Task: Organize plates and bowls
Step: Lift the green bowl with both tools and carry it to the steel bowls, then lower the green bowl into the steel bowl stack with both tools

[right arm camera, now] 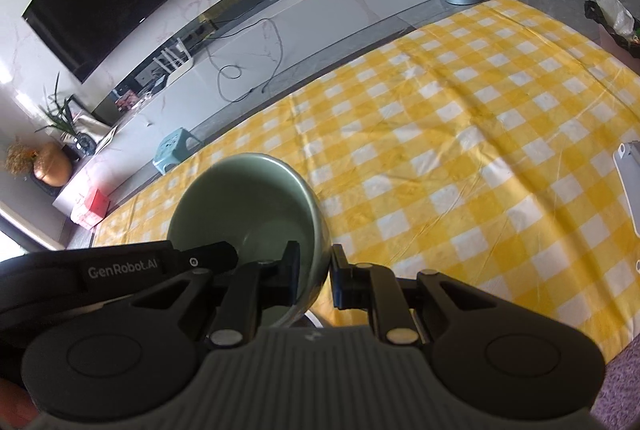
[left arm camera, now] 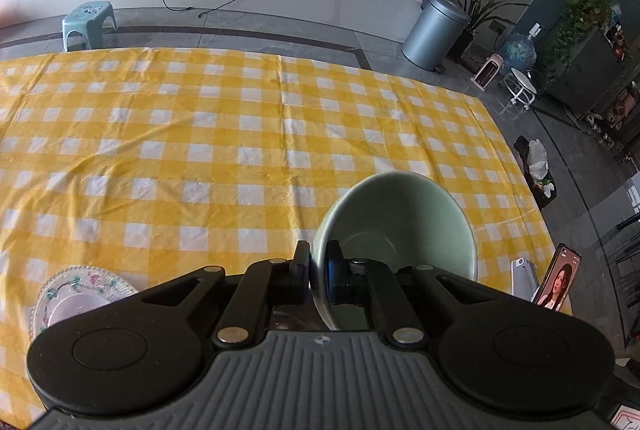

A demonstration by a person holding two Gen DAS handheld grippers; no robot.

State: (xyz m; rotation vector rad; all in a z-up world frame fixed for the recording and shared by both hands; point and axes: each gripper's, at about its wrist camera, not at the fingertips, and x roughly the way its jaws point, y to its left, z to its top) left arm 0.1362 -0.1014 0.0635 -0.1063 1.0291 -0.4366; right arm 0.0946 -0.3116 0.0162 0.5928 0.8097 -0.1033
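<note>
Between the fingers of my left gripper sits the rim of a pale green bowl, pinched with one pad inside and one outside and held tilted above the yellow checked tablecloth. My right gripper straddles the rim of a green bowl the same way, though a small gap shows at the outer pad, so I cannot tell how firmly it grips. Whether these are one bowl or two, I cannot tell. Beside the left gripper, a patterned glass plate rests on the cloth. I judge the sorting unfinished: nothing looks stacked yet, and the bowl still needs setting down.
</note>
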